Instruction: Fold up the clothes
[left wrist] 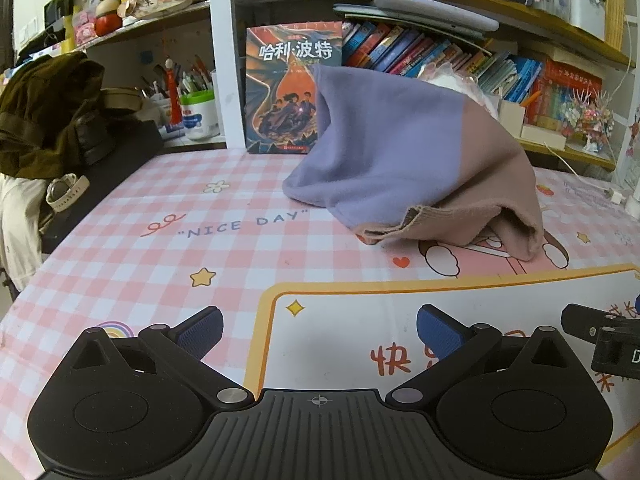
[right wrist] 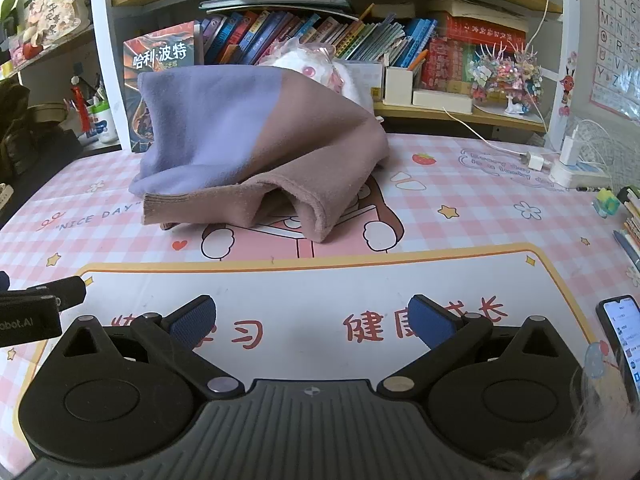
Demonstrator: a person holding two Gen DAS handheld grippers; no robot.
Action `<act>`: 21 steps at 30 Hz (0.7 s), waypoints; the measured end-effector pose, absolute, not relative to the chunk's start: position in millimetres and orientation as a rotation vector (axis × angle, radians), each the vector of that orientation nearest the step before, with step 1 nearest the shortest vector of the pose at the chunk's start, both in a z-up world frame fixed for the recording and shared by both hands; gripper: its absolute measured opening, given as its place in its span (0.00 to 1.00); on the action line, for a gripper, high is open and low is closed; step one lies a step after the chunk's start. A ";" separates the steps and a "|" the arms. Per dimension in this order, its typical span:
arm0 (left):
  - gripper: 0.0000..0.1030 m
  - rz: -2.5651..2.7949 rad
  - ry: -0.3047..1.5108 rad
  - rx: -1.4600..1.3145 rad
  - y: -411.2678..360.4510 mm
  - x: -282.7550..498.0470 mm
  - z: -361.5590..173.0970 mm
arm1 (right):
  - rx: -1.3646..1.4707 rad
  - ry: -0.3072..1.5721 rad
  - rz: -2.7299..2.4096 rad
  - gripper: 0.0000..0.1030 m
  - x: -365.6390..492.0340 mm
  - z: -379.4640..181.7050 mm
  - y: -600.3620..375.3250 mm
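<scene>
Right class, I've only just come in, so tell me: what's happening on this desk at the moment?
A person holds a pair of tongs in each hand over a desk with a pink checked mat. Both the left tongs and the right tongs are open and hold nothing. Ahead of them, a purple and brown garment lies loosely heaped on the mat, not yet neatly folded. Neither pair touches it. A phone lies at the right edge.
</scene>
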State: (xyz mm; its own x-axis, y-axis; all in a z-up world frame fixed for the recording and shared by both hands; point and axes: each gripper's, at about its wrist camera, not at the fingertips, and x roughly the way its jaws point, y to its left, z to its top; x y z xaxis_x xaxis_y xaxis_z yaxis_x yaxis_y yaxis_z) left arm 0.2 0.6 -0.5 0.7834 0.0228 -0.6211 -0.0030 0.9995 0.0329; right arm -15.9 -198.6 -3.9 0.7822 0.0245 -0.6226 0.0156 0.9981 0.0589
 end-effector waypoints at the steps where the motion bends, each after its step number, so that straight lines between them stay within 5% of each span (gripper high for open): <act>1: 1.00 0.015 0.671 0.031 0.8 0.2 -0.7 | 0.065 0.676 0.006 1.00 -15.7 -3.7 -198.0; 21: 1.00 0.033 0.683 0.028 7.5 3.3 -3.4 | 0.055 0.682 0.013 1.00 -13.6 -4.7 -196.4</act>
